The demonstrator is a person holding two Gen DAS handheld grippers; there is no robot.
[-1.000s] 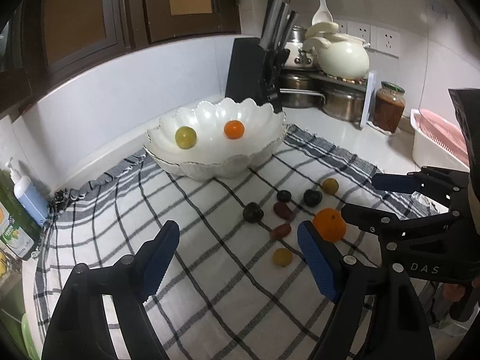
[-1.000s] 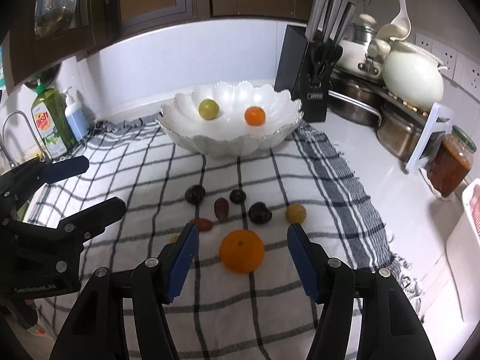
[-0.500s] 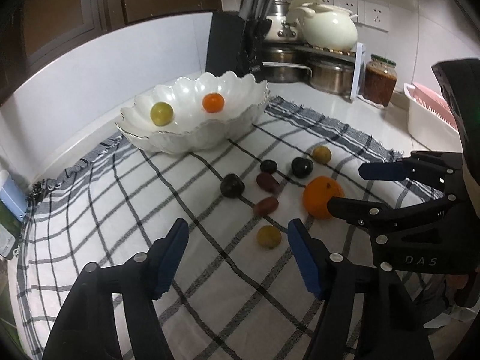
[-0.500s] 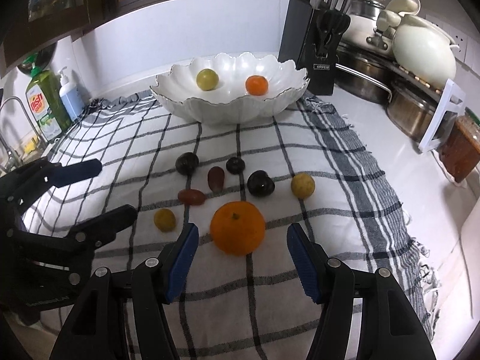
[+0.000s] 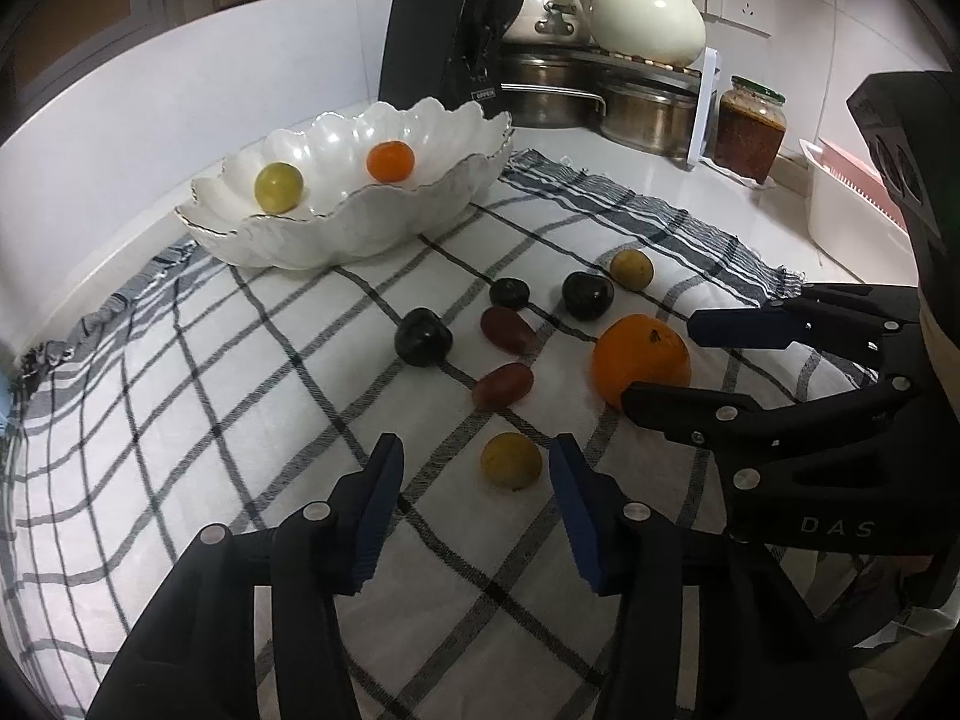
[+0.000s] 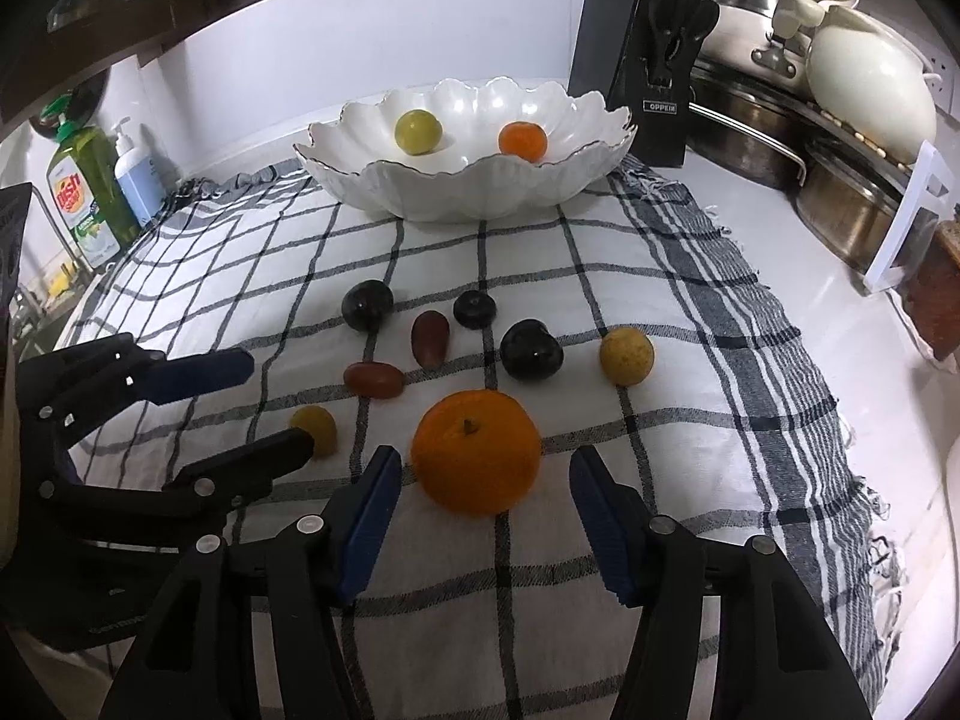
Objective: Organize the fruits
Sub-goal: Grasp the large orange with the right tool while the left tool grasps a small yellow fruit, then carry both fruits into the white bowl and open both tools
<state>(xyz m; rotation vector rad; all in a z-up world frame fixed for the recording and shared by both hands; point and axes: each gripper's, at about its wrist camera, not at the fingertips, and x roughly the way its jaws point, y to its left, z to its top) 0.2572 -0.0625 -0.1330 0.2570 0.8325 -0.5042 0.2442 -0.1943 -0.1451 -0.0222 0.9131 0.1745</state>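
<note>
While a second ago both grippers hung higher, the left gripper (image 5: 474, 480) now tilts down, jaws closing around the yellow plum (image 5: 510, 461) untouched; the right gripper (image 6: 485, 495) likewise narrows beside the orange (image 6: 476, 461), at six o'clock from the bowl (image 6: 480, 198).

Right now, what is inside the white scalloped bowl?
Two fruits lie inside the white scalloped bowl: a yellow-green round fruit and a small orange citrus, apart from each other. The near rim hides the bowl's lowest front part.
</note>
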